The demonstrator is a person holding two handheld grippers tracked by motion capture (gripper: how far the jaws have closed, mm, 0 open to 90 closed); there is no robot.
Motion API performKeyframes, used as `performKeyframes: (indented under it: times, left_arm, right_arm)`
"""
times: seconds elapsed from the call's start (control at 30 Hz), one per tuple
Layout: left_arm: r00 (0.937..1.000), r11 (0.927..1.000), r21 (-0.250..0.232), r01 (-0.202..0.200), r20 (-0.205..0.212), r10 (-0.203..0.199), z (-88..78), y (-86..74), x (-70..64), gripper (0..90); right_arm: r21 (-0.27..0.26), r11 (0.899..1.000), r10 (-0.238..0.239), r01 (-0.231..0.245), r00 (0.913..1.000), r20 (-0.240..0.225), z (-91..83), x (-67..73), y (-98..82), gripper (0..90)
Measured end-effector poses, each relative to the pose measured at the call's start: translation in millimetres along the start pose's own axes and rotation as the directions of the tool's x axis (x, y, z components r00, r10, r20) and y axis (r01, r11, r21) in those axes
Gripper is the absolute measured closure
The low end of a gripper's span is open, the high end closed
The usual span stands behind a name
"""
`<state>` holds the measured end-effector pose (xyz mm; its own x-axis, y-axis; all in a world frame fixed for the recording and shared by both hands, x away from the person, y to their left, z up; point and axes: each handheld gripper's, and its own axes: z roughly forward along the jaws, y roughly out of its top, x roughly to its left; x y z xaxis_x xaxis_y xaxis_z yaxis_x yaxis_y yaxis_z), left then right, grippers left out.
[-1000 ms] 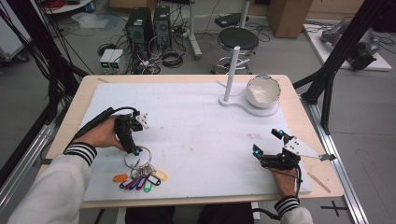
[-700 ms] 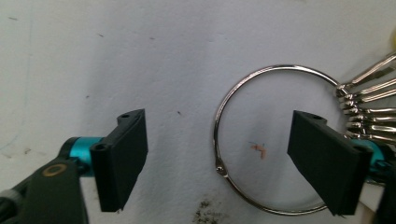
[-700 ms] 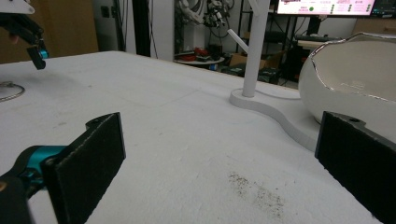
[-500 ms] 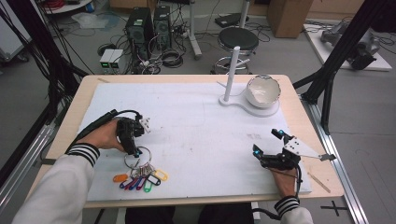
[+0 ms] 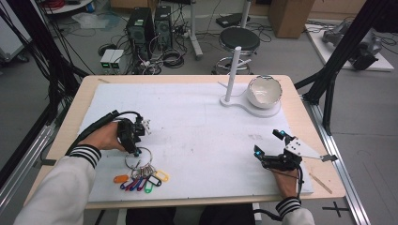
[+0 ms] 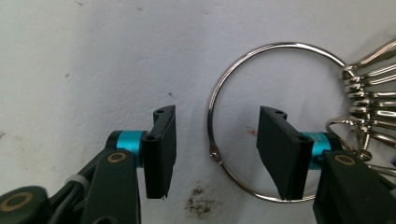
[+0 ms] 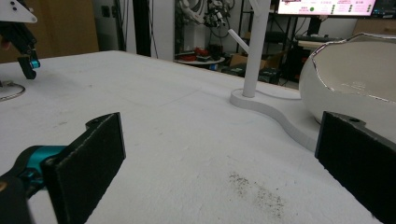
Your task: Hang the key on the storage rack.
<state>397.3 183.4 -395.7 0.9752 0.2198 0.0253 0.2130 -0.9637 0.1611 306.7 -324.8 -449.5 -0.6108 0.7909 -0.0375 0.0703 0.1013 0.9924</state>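
We log, near to far: one key ring (image 5: 139,157) with coloured tags (image 5: 141,180) at seven o'clock, our left gripper (image 5: 136,151) just closing astride its wire, not pinching; one right gripper (image 5: 270,144) at four, agape, empty; one bowl (image 5: 264,91) and one post (image 5: 233,74) at one.

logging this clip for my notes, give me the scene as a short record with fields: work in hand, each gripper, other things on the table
work in hand: picking up the large silver key ring with coloured plastic key tags
left gripper: jaws have just been closing, one outside the ring's wire and one inside; pads not yet touching it
right gripper: open, holding nothing, near the table's right front
other things: white bowl on a white stand with an upright post
surface: white sheet on a wooden table
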Motion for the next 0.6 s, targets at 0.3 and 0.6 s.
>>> performKeyframes:
  times: [0.3,0.6]
  left_arm:
    - [0.9997,0.9996,0.016,0.022,-0.010,-0.022,1.3,0.6,0.8,54.6]
    - [0.9999,0.9993,0.035,0.015,0.000,-0.015,3.8,2.7,0.8,60.4]
  right_arm:
    - [0.000,1.000,0.002,-0.002,1.0000,0.000,-0.1,0.1,0.0,1.2]
    - [0.000,1.000,0.001,-0.001,1.0000,0.000,0.0,0.1,0.0,1.2]
